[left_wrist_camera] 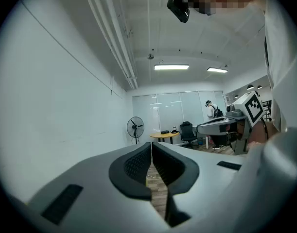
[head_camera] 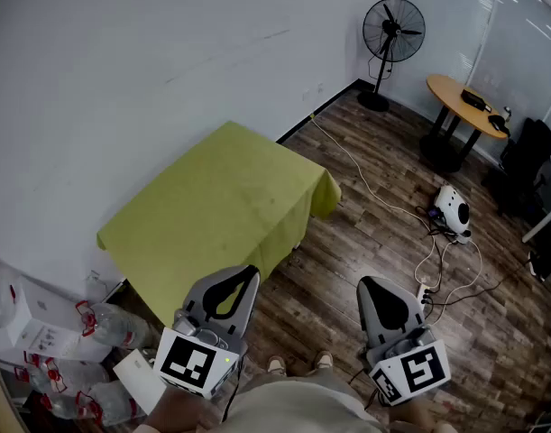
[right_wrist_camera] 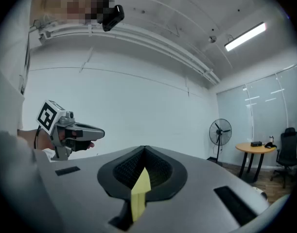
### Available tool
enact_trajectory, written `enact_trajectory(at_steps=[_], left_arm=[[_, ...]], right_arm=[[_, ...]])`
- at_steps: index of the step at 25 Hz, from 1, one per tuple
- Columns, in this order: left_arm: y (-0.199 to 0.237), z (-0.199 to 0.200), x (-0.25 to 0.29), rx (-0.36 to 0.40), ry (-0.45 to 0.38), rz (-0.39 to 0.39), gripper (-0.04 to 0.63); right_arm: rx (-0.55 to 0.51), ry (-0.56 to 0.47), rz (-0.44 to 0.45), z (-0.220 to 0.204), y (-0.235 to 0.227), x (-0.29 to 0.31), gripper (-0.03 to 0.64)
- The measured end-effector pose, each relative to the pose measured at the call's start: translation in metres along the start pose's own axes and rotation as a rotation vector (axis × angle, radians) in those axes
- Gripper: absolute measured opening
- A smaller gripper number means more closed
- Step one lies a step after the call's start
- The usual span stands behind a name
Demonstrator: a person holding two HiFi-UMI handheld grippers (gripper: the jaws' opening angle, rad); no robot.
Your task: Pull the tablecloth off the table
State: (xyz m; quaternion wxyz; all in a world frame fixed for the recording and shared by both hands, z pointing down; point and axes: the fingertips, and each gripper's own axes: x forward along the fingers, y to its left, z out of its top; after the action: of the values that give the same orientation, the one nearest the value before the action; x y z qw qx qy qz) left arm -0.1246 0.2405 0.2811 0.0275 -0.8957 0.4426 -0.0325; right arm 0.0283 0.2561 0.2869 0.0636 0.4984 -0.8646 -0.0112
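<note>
**Both tools shut and empty, cloth still on worktop**

Tablecloth (head_camera: 221, 210): yellow-green, spread flat over the worktop at centre-left of the head view, hard against the white wall (head_camera: 122, 61). It drapes over the near and right edges, with the right corner hanging down.

Left tool (head_camera: 246, 271): jaws pressed together, nothing between them. In the head view its tip overlaps the cloth's near hanging edge, but it has no grip on it.

Right tool (head_camera: 366, 283): jaws also together and empty, over bare wood floor (head_camera: 347, 269), lower right of the cloth. A yellow sliver shows through the slit in its own view.

Around:
- plastic water bottles (head_camera: 104, 325) piled lower left, just beside the cloth's near-left corner
- white cable (head_camera: 365, 183) trailing across the floor right of the worktop to a white device (head_camera: 453, 209)
- standing fan (head_camera: 393, 31) and round wooden table (head_camera: 464, 102) upper right, well apart
</note>
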Motion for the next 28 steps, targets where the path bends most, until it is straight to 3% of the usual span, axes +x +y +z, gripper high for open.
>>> enact_trajectory(at_steps=[6, 11, 16, 20, 21, 22, 23, 24, 28], left_arm=[[0.002, -0.008, 0.004, 0.039, 0.024, 0.004, 0.025], [0.008, -0.012, 0.002, 0.018, 0.023, 0.005, 0.025], [0.033, -0.023, -0.007, 0.036, 0.060, 0.076, 0.026], [0.043, -0.018, -0.011, 0.025, 0.012, 0.109, 0.026], [0.046, -0.019, -0.010, 0.020, 0.008, 0.118, 0.028], [0.049, -0.021, -0.008, 0.015, 0.014, 0.121, 0.065], [0.050, -0.023, -0.005, 0.013, 0.025, 0.120, 0.159], [0.051, -0.024, -0.002, 0.015, 0.031, 0.117, 0.204], [0.051, -0.024, 0.020, 0.031, 0.035, 0.093, 0.227]], right_arm=[[0.047, 0.021, -0.014, -0.011, -0.010, 0.004, 0.026], [0.058, 0.024, -0.013, -0.012, -0.007, 0.011, 0.027], [0.051, 0.023, -0.024, -0.011, -0.004, 0.019, 0.026], [0.052, -0.005, -0.070, -0.008, -0.004, 0.023, 0.032], [0.045, -0.005, -0.074, -0.007, -0.002, 0.025, 0.115], [0.036, 0.000, -0.073, -0.006, -0.001, 0.028, 0.296], [0.028, 0.004, -0.072, -0.006, -0.001, 0.030, 0.331], [0.026, 0.004, -0.075, -0.006, -0.003, 0.030, 0.331], [0.034, 0.000, -0.098, -0.009, -0.024, 0.037, 0.330]])
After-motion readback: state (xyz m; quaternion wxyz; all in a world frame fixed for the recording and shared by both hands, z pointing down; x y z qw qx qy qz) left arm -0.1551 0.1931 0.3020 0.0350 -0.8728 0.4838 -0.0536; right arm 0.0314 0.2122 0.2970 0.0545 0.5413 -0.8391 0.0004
